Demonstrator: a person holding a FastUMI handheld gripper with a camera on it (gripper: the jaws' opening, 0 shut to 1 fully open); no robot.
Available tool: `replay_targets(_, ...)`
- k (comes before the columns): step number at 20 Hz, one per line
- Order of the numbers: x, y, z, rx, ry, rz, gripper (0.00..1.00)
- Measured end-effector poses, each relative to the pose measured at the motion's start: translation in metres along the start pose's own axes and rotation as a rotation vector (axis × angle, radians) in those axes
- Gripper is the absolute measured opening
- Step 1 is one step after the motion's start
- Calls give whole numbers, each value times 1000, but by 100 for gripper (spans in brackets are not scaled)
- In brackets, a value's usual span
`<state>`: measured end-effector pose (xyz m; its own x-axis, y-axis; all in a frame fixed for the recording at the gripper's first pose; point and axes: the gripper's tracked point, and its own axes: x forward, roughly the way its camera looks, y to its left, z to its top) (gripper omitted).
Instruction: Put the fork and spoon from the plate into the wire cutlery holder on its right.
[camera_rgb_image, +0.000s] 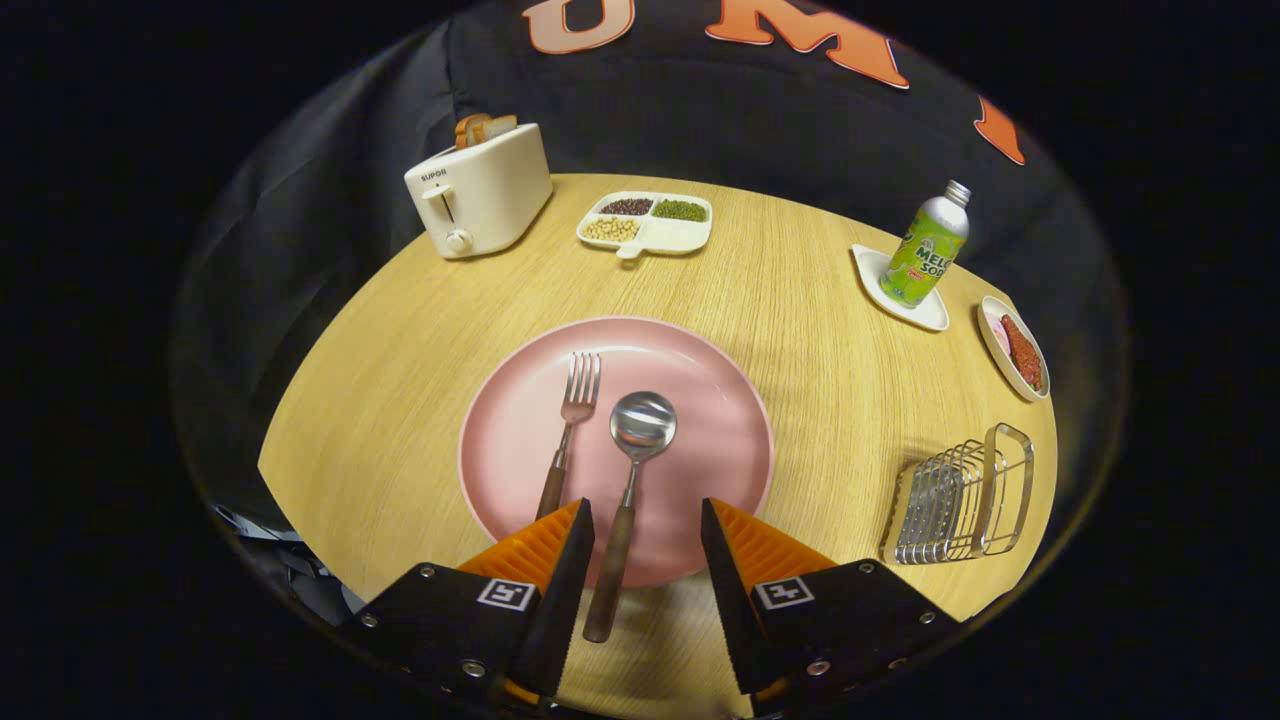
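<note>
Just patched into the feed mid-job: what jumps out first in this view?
The pink plate at the table's middle grabs the eye, with a fork and spoon lying side by side on it. The gripper is open, the spoon's wooden handle running between its fingers and the fork's handle just ahead of the left one. The wire cutlery holder stands empty to the plate's right.

The gripper (645, 535) has two black housings with silver screws and square black-and-white markers, and ribbed, wedge-shaped fingers (548, 545) with serrated inner edges, parted at six o'clock.
</note>
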<state>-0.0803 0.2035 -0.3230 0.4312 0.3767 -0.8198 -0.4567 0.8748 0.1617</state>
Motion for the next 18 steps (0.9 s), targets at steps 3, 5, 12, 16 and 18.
replay_targets(3, 13, 5, -11, -19, 61, -3, 53)
replay_targets(5, 17, 9, -17, -36, 101, 10, 41)
replay_targets(12, 23, 8, -22, 25, 142, 8, 9)
replay_targets(16, 10, 2, -7, 81, 81, 37, 5)
replay_targets(18, -2, -4, 3, 110, 34, 46, 5)
